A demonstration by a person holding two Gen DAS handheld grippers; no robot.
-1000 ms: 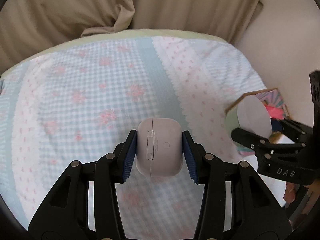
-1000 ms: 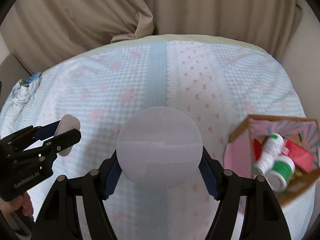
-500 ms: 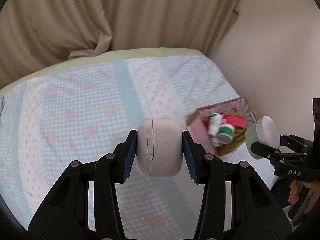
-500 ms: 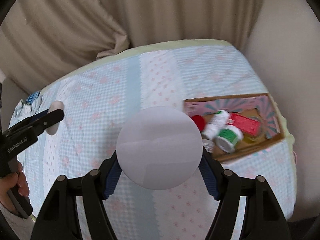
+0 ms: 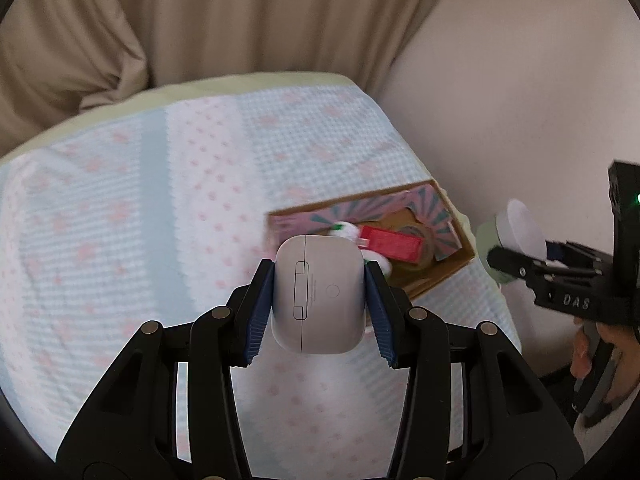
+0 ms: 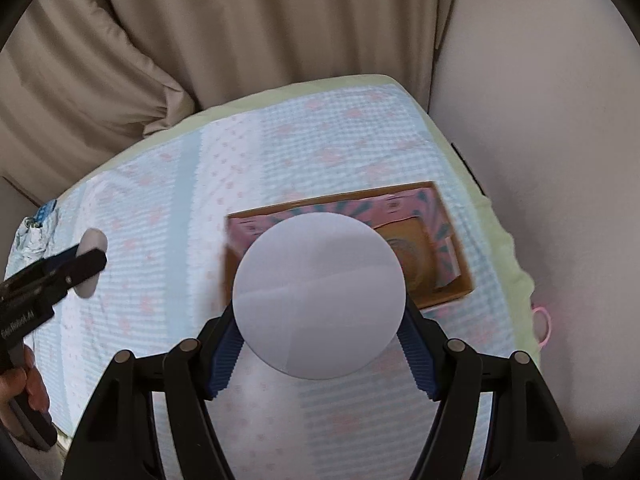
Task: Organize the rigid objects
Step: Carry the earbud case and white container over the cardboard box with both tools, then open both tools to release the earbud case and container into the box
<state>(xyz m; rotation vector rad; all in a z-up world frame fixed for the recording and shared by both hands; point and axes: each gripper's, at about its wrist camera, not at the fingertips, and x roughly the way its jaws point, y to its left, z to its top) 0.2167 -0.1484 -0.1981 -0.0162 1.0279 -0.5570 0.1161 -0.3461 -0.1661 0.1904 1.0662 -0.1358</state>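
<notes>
**Left wrist view: both loads carried toward the box**

Left wrist view shows the left hand-held gripper (image 5: 319, 307) clamped on a white earbud case (image 5: 319, 295), blue pads tight on both sides, case in the air above the bed (image 5: 120, 220) and just short of the cardboard box (image 5: 448, 268) at the bed's right edge. Box holds a red carton (image 5: 394, 245) and a white bottle (image 5: 347, 230), partly hidden. Right hand-held gripper (image 6: 320, 330) is closed on a round white jar (image 6: 319, 295), lid facing the camera, hanging over the box's near-left part.

Step, as I judge it: transport to the box, nothing released. Next: lower each item over free box floor, avoid the carton and bottle, open the jaws one at a time so the grippers don't collide.
</notes>
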